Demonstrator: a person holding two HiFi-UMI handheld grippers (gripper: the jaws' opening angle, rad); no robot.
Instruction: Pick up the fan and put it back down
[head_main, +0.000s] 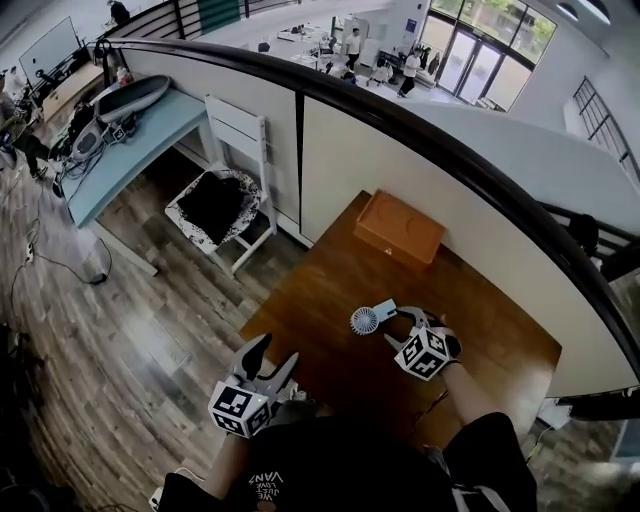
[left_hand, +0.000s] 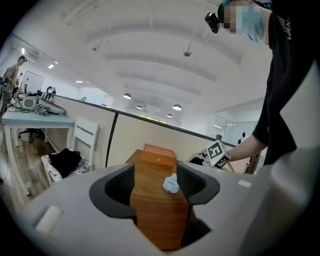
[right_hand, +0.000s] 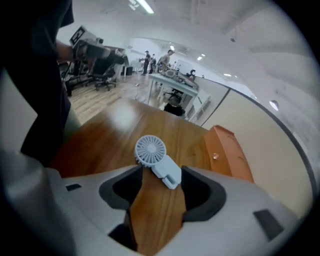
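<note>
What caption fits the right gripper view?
Open right tongs point at a small white fan lying on the wooden table.

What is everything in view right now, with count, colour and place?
fan: one, pale blue, on the table, handle end between the right gripper's jaws
box: one, orange-brown, table's far end
table: one, dark brown wood, centre
chair: one, white, left of the table, black cloth on its seat
desk: one, light blue, far left
left gripper: one, grey, open and empty, near side of the table
right gripper: one, grey, open, at the fan
</note>
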